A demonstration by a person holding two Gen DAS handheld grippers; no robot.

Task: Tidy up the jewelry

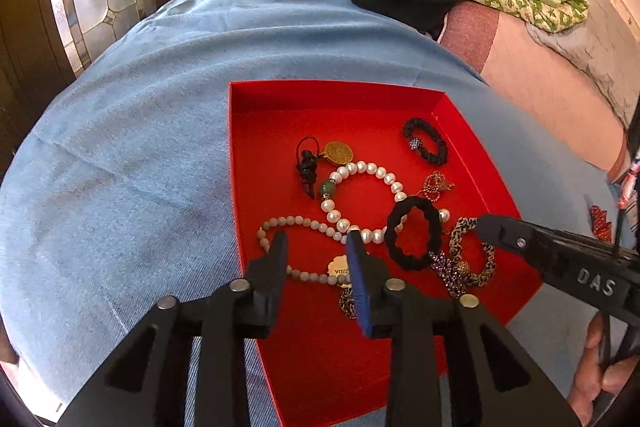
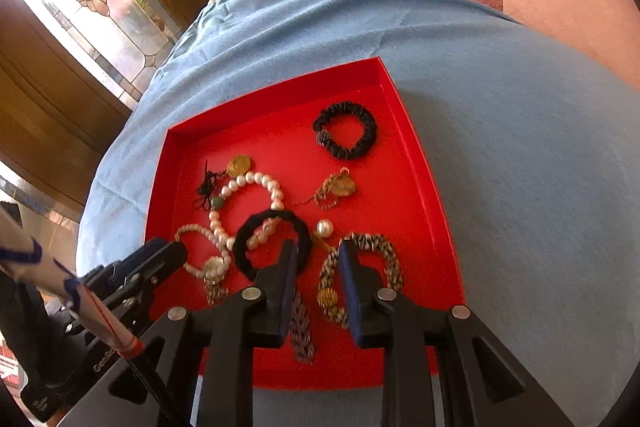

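1. Red tray (image 2: 424, 211): shallow, open, holding all the jewelry.
2. Small black scrunchie (image 2: 346, 135): flat near the tray's far right corner, alone.
3. Pearl bracelet (image 2: 248, 195): mid-tray, looped.
4. Larger black scrunchie (image 2: 274, 243): overlapping the pearls.
5. Leopard-print scrunchie (image 2: 376, 267): near the tray's right wall.
6. Gold coin pendant (image 2: 239, 166): beside the pearls.

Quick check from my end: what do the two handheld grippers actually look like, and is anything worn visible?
Both are matte black plastic, with angular cut-out linkages and round silver pivot pins. The left gripper and right gripper have blue pads on their fingers. Raised "DAS" lettering marks the right one's side. A white sleeve with blue and red stitching shows by the left one.
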